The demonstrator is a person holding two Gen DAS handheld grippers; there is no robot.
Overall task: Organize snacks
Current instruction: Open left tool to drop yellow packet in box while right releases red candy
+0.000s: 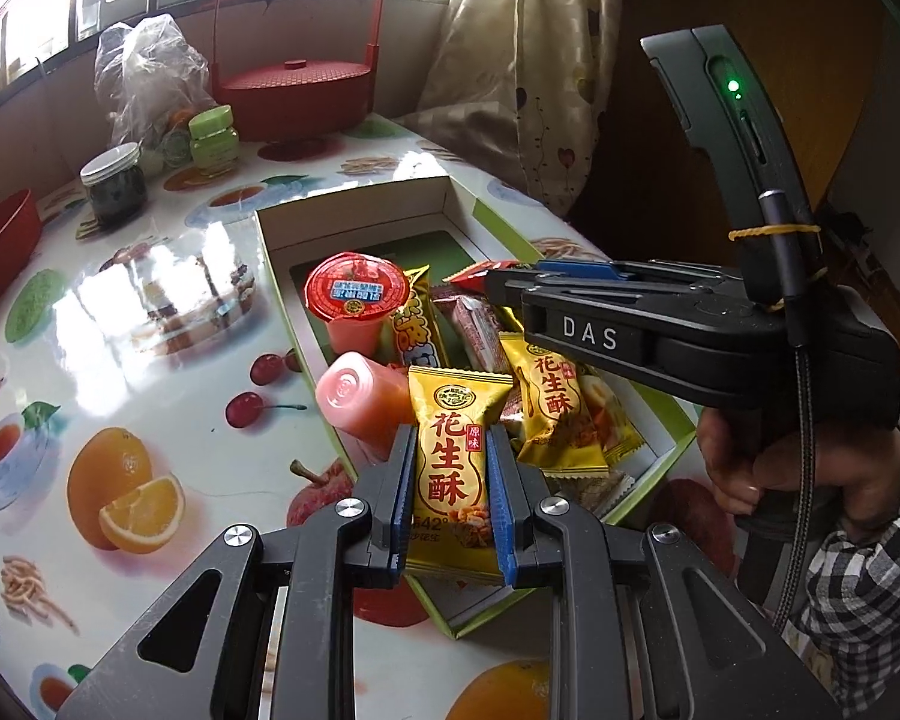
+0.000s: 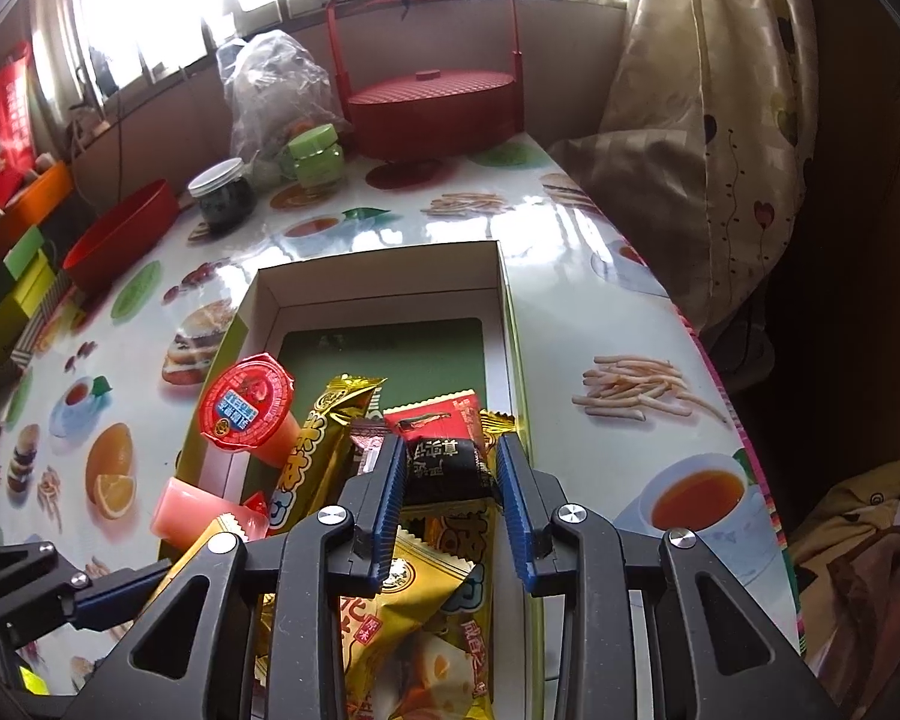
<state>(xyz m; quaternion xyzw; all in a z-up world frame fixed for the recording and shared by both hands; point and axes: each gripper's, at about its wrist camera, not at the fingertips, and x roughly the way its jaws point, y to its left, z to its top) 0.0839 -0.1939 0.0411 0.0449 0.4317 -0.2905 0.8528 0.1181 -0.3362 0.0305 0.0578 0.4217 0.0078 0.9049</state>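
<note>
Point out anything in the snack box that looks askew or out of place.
One pink jelly cup lies tipped on its side over the box's near-left edge, while the other stands upright. The packets are heaped unsorted.

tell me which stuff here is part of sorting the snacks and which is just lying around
Part of the job:
- open box
- yellow peanut crisp packet, gripped in the left claw
- black and red packet, between the right claw's pads
- jelly cups
- other wrapped snacks in the box

Just lying about:
- red carrier basket
- dark jar
- green jar
- plastic bag
- red bowl
</note>
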